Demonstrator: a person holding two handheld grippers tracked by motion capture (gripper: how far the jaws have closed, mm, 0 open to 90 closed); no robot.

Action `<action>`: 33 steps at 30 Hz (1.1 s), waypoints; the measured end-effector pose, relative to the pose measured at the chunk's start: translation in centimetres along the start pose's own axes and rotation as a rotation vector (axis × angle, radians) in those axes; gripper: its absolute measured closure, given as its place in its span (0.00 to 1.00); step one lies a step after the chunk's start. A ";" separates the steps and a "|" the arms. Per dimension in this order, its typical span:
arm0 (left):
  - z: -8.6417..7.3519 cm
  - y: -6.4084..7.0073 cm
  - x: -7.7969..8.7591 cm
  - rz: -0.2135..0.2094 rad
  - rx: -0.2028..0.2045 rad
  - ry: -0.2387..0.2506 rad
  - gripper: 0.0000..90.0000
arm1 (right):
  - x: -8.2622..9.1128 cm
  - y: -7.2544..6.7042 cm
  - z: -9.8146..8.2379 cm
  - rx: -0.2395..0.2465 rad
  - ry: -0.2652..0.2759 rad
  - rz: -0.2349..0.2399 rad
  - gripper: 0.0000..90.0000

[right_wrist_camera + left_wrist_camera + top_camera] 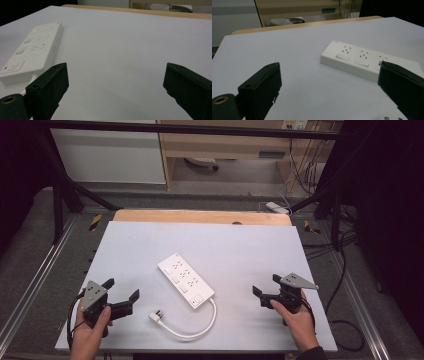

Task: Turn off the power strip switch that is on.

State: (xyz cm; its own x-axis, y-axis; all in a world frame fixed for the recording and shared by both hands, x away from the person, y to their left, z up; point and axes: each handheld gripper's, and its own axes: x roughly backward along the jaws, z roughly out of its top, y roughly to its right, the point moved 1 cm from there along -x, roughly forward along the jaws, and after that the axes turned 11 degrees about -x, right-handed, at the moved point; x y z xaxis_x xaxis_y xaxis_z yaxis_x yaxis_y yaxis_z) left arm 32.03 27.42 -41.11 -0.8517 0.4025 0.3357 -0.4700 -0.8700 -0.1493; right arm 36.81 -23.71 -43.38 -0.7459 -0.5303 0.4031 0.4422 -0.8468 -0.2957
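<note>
A white power strip (185, 280) lies diagonally in the middle of the white board (225, 245), its cable (202, 327) looping to a white plug (155, 317) near the front edge. My left gripper (120, 289) is held low at the front left, open, with nothing between its jaws. From the left gripper view the strip (364, 61) lies ahead to the right, and the plug's pins (392, 118) peek in at the bottom. At the front right my right gripper (266, 285) stands open and empty; its own view has the strip (32, 53) at the left.
A wooden table edge (200, 216) runs behind the board. Metal frame rails (35, 275) flank both sides. A white adapter (276, 208) and black cables (345, 270) lie off the table at the back right and right. A cabinet (107, 155) stands at the back.
</note>
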 end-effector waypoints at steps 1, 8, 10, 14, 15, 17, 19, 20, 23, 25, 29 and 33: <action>0.0 0.0 0.0 0.000 -0.002 -0.003 0.05 | 0.0 -0.2 0.1 0.001 0.001 0.004 0.07; -0.1 0.0 0.0 0.004 -0.001 -0.005 0.05 | -0.1 -1.5 0.7 0.022 -0.008 0.019 0.07; -0.1 0.0 0.0 0.002 -0.003 -0.005 0.05 | -0.2 -2.0 1.1 0.031 -0.014 0.030 0.09; -0.1 0.0 0.0 0.002 0.000 -0.005 0.05 | -0.5 -3.0 2.0 0.044 -0.023 0.033 0.14; -0.1 -0.1 0.0 0.001 -0.001 -0.007 0.05 | -0.6 -3.1 2.2 0.043 -0.021 0.038 0.15; -0.1 -0.1 0.0 0.001 -0.001 -0.007 0.05 | -0.9 -3.5 2.7 0.037 -0.021 0.052 0.17; -0.1 0.0 0.0 0.001 -0.004 -0.009 0.05 | -1.3 -4.0 3.1 0.041 -0.020 0.066 0.18; -0.1 0.0 0.0 0.001 -0.005 -0.008 0.05 | -1.4 -4.3 3.4 0.045 -0.019 0.069 0.19; -0.1 -0.1 0.0 0.002 -0.005 -0.008 0.05 | -2.0 -5.2 4.0 0.052 -0.023 0.089 0.23; -0.1 -0.1 0.0 0.002 -0.002 -0.008 0.05 | -2.3 -5.9 4.4 0.064 -0.029 0.101 0.26; -0.1 -0.1 0.0 0.002 -0.005 -0.008 0.05 | -2.9 -6.9 4.9 0.089 -0.032 0.108 0.34; -0.1 -0.1 0.1 0.003 -0.005 -0.008 0.05 | -4.0 -8.5 5.3 0.129 -0.051 0.122 0.46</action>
State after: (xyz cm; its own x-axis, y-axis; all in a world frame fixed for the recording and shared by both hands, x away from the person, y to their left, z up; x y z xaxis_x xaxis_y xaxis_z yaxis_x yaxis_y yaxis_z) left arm 32.00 27.51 -41.16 -0.8511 0.3980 0.3425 -0.4690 -0.8694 -0.1552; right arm 38.66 -14.61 -37.87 -0.6581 -0.6278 0.4157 0.5901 -0.7729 -0.2331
